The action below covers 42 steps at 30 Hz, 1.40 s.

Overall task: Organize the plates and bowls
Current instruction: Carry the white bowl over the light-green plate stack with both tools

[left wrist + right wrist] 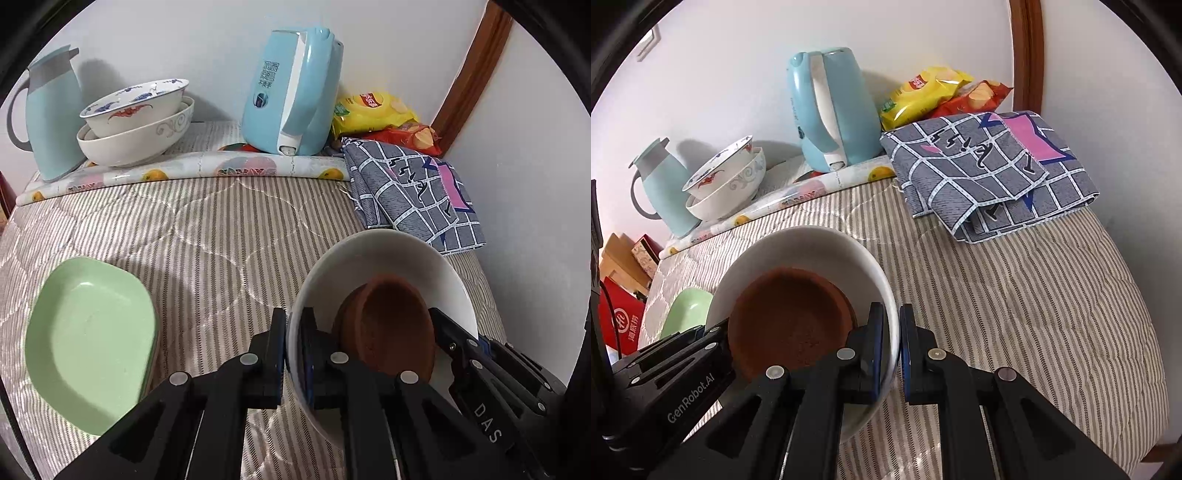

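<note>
A white bowl [388, 258] [798, 243] with a brown dish [391, 321] [786, 314] inside it hangs tilted just above the striped quilt. My left gripper [293, 332] is shut on the bowl's left rim, and its black body shows at the lower left of the right wrist view [701, 343]. My right gripper [892, 332] is shut on the opposite rim and appears at the bowl's right side [461, 354]. A stack of green plates [88, 332] [689, 310] lies on the quilt to the left. Two nested patterned bowls [136, 122] [727, 181] stand at the back left.
At the back wall stand a blue kettle [295, 92] [834, 110], a pale blue thermos jug [51, 114] [661, 184] and snack bags [373, 110] [923, 92]. A folded grey checked cloth [406, 192] [990, 166] lies back right. A rolled fruit-print mat [184, 170] crosses the quilt. Boxes [624, 295] sit beyond the left edge.
</note>
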{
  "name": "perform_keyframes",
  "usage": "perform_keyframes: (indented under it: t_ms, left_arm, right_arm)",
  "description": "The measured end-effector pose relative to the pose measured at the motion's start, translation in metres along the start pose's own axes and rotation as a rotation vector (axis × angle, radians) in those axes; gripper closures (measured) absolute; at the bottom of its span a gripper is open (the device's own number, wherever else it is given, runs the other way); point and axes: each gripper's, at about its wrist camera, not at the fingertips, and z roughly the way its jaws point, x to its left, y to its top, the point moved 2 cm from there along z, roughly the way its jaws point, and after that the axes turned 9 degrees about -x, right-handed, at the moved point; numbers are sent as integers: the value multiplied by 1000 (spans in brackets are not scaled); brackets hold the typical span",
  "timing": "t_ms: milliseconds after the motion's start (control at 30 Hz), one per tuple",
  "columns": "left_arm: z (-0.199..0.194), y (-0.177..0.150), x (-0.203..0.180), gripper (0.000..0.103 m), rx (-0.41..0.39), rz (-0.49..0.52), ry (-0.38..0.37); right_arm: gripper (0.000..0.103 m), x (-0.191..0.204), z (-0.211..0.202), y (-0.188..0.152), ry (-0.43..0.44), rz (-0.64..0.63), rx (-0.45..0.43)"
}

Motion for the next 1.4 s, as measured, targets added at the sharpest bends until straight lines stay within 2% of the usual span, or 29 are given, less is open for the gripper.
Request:
perform_keyframes:
  t_ms: [567, 1400]
  left_arm:
    - [-28, 0, 30, 94, -31, -7, 12]
    - [-50, 6, 82, 94, -51, -29, 22]
  right_arm:
    - [95, 35, -18, -3, 22, -24, -23]
    - [95, 87, -24, -6, 40, -54, -43]
